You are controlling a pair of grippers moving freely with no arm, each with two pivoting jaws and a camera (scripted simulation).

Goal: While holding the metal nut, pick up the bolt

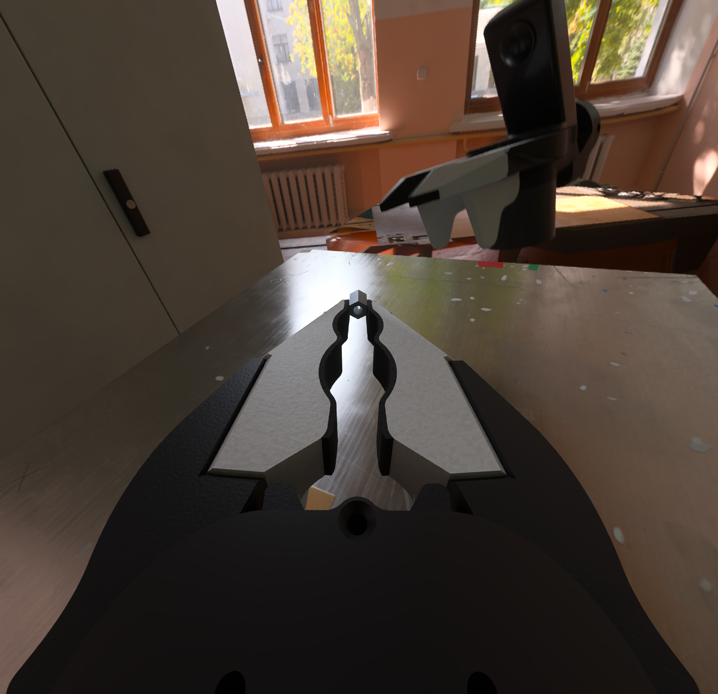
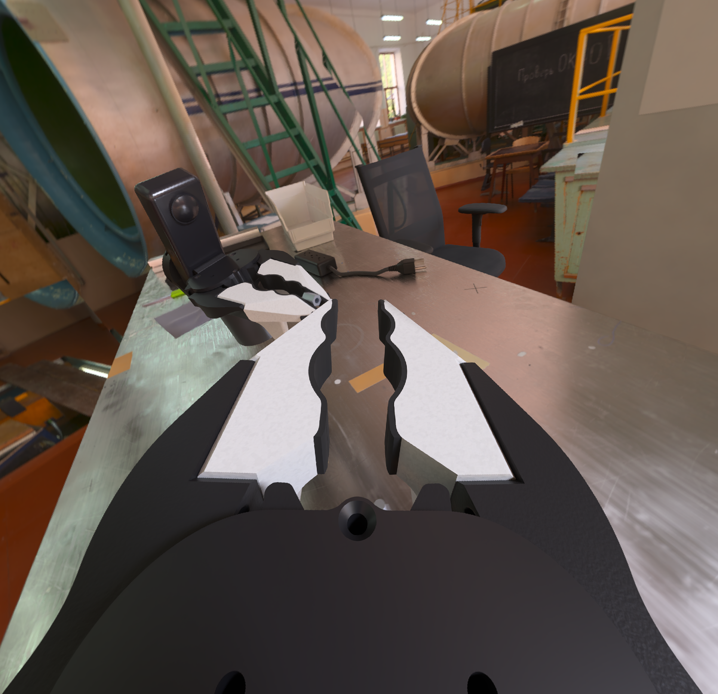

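My left gripper (image 1: 358, 307) is shut on the small silver hexagonal metal nut (image 1: 358, 299), pinched at the very fingertips just above the metal table (image 1: 544, 345). The right wrist view shows that gripper (image 2: 316, 303) at the left, with the nut (image 2: 313, 299) at its tips. My right gripper (image 2: 357, 306) is open and empty, its tips close to the left gripper's tips. In the left wrist view it (image 1: 398, 201) hovers above the table's far edge, pointing left. I see no bolt in either view.
A white bin (image 2: 307, 217), a black power strip (image 2: 316, 261) with cord and plug (image 2: 408, 266) lie at the table's far end. An office chair (image 2: 419, 217) stands behind. Tan tape patches (image 2: 369, 378) mark the table. A grey cabinet (image 1: 116, 170) is on the left.
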